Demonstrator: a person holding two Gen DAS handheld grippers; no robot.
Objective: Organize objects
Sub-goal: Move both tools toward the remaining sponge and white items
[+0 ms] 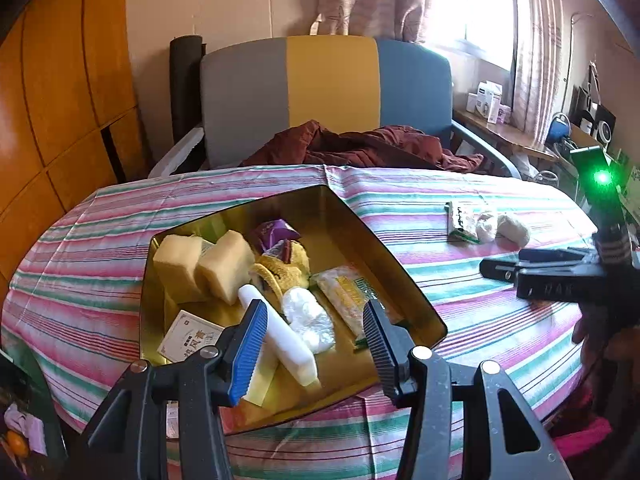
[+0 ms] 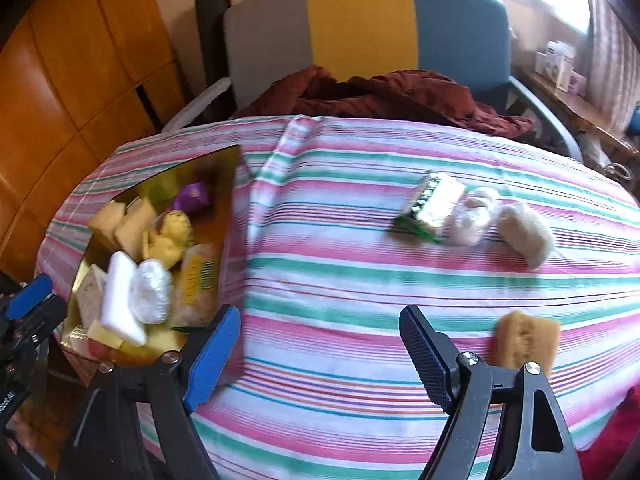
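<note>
A gold tin box (image 1: 348, 216) sits on the striped tablecloth at the left and holds two yellow sponges (image 1: 208, 268), a white tube (image 1: 280, 332), a clear plastic wad (image 1: 308, 316), a snack packet (image 1: 344, 292) and other small items. My left gripper (image 1: 316, 332) is open and empty, hovering over the box's near side. My right gripper (image 2: 320, 344) is open and empty above bare cloth; the box (image 2: 228, 164) lies to its left. A green-and-white packet (image 2: 432, 204), two white wads (image 2: 472, 220) and a tan sponge (image 2: 524, 340) lie on the cloth.
A striped chair (image 1: 332, 84) with a maroon cloth (image 1: 360, 144) stands behind the table. A wooden cabinet (image 1: 60, 100) is at the left. A shelf with boxes (image 1: 488, 100) is at the right by the window.
</note>
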